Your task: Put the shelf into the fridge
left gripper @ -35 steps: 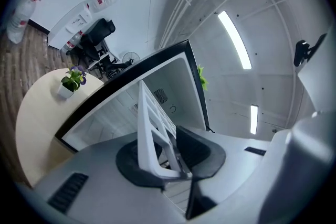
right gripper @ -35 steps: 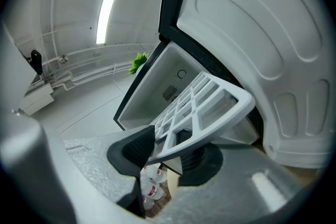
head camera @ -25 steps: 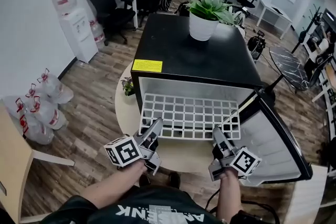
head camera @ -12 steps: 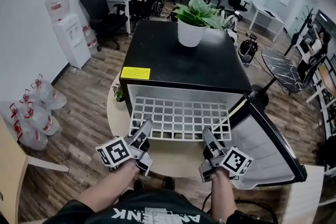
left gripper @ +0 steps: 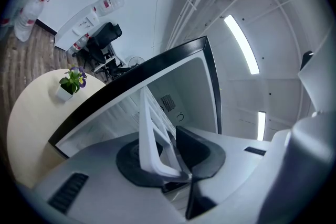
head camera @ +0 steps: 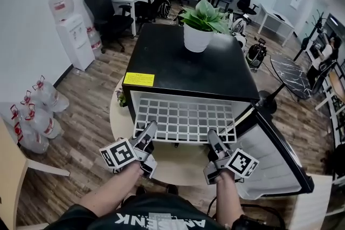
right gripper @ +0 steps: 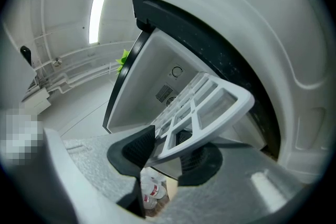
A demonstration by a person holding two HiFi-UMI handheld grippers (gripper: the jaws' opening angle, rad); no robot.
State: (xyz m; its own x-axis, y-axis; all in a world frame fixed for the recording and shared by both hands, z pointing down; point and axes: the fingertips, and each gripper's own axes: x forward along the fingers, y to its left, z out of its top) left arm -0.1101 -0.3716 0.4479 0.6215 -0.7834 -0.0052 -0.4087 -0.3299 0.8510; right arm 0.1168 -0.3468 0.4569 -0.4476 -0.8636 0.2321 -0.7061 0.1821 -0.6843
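The left gripper (head camera: 149,129) was clamped on the near edge of the white shelf (head camera: 186,118), by its left corner. The shelf lay roughly level, its far part inside the open black fridge (head camera: 188,64) and its near part sticking out at the front. The right gripper (head camera: 212,136) pinched the same edge near the right corner, beside the open door (head camera: 272,161). The job looked partly done, with the shelf yet to be pushed fully home and released.
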